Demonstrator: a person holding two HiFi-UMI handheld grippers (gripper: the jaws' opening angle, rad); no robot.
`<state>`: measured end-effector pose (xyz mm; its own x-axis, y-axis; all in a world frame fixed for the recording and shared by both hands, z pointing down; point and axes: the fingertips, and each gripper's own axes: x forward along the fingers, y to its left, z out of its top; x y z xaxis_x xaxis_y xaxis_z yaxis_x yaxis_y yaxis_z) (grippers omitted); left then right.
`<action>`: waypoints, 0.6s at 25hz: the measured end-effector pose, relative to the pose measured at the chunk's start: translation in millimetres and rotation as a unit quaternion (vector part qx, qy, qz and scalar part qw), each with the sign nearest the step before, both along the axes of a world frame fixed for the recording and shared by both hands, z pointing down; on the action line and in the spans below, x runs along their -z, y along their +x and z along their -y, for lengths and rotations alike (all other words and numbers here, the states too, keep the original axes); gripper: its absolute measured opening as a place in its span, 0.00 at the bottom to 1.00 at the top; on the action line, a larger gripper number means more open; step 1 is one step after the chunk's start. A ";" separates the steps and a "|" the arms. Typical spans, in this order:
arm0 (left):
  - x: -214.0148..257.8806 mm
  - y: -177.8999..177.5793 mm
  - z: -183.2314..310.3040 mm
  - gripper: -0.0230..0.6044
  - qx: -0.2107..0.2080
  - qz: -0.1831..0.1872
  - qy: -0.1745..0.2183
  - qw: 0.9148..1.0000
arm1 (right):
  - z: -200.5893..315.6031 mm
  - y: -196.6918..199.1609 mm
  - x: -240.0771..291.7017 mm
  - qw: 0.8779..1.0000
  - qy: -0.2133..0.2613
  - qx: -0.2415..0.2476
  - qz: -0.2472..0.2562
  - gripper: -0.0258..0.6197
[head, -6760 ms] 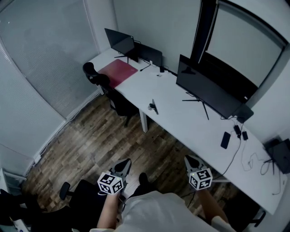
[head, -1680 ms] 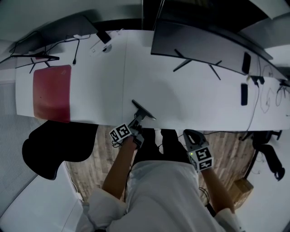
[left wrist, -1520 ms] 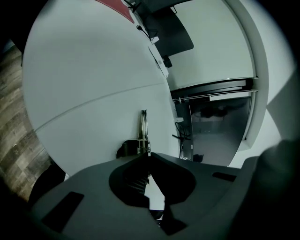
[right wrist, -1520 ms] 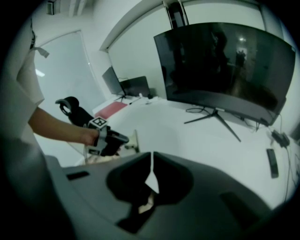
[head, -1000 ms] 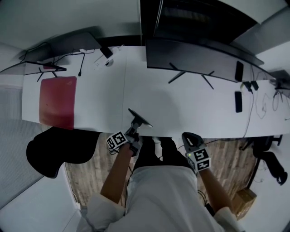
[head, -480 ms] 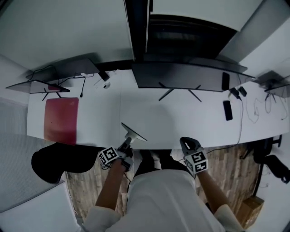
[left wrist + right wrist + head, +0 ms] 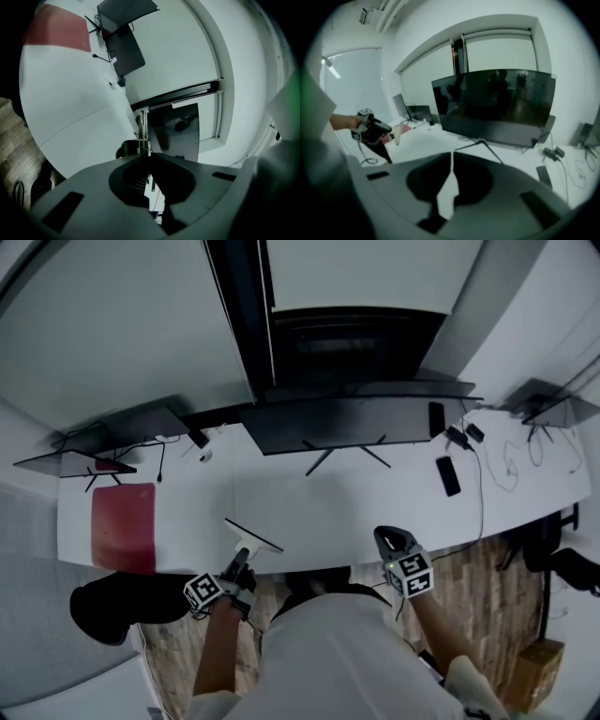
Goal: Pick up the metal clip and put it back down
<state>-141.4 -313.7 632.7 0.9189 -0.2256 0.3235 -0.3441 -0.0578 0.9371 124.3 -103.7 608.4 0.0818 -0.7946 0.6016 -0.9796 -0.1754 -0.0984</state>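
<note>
The metal clip (image 7: pixel 247 540), a dark flat plate on a sprung wire handle, is held over the front edge of the white desk (image 7: pixel 328 507). My left gripper (image 7: pixel 240 566) is shut on its handle end. In the left gripper view the clip (image 7: pixel 142 129) sticks up out of the closed jaw tips of the left gripper (image 7: pixel 146 153). The right gripper view shows the left gripper (image 7: pixel 386 127) with the clip (image 7: pixel 398 134) at the far left. My right gripper (image 7: pixel 390 538) hangs at the desk's front edge, shut with nothing in it; in its own view the right gripper (image 7: pixel 451 157) has its jaws together.
A wide curved monitor (image 7: pixel 356 420) stands at the desk's back, a second screen (image 7: pixel 103 440) at the left. A red mat (image 7: pixel 122 526) lies at the left end, a phone (image 7: pixel 448 475) and cables at the right. A black chair (image 7: pixel 108 604) stands on the wood floor.
The head view has tipped up toward the wall and window. My left gripper keeps its hold on the clip and has drifted left and nearer the person. The right gripper stays by the desk edge.
</note>
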 end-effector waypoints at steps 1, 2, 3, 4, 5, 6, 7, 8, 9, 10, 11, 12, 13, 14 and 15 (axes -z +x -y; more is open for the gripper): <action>7.7 0.3 1.5 0.09 0.000 -0.006 0.006 1.000 | -0.7 3.3 2.0 1.000 0.003 -0.004 0.001 0.09; 15.3 1.6 2.9 0.09 -0.002 -0.013 0.012 1.000 | -1.3 6.4 3.7 1.000 0.007 -0.008 0.001 0.09; 21.9 3.3 4.0 0.09 -0.005 -0.019 0.018 1.000 | -2.3 9.5 5.4 1.000 0.010 -0.010 0.000 0.09; 27.0 4.9 4.5 0.09 -0.008 -0.024 0.024 0.999 | -4.0 12.3 7.4 1.000 0.012 -0.012 -0.001 0.09; 31.0 6.2 4.4 0.09 -0.011 -0.027 0.027 0.999 | -6.5 15.1 9.3 1.000 0.014 -0.014 -0.002 0.09; 34.1 6.7 4.3 0.09 -0.013 -0.028 0.029 0.999 | -9.5 18.1 10.6 1.000 0.016 -0.017 -0.004 0.09; 36.4 6.5 4.6 0.09 -0.015 -0.027 0.031 0.999 | -12.8 21.4 11.2 1.000 0.019 -0.022 -0.005 0.09; 38.1 5.8 5.4 0.09 -0.016 -0.025 0.034 0.999 | -15.8 25.1 11.4 0.999 0.021 -0.028 -0.006 0.09; 40.0 5.7 6.2 0.09 -0.017 -0.023 0.038 0.999 | -18.3 28.8 12.2 0.999 0.024 -0.034 -0.006 0.09; 42.0 6.5 7.0 0.09 -0.018 -0.022 0.040 0.999 | -20.0 32.5 13.4 0.999 0.026 -0.040 -0.007 0.09; 43.8 7.7 7.7 0.09 -0.019 -0.023 0.043 0.999 | -21.1 35.8 14.5 0.999 0.028 -0.045 -0.008 0.09; 45.0 9.0 8.3 0.09 -0.021 -0.023 0.045 0.998 | -21.9 38.8 15.0 0.998 0.030 -0.049 -0.008 0.09; 45.5 9.8 8.4 0.09 -0.023 -0.022 0.046 0.998 | -22.7 41.0 15.1 0.998 0.032 -0.052 -0.009 0.09; 45.6 10.3 8.0 0.09 -0.025 -0.021 0.046 0.998 | -23.6 42.4 15.4 0.998 0.033 -0.054 -0.009 0.09; 45.9 11.0 7.2 0.09 -0.027 -0.020 0.045 0.998 | -24.3 43.0 15.9 0.998 0.034 -0.055 -0.009 0.09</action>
<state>-130.4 -320.9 586.8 0.9424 -0.2018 0.2668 -0.3004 -0.1599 0.9403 167.3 -79.4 592.4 0.1815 -0.8192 0.5440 -0.9562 -0.2762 -0.0968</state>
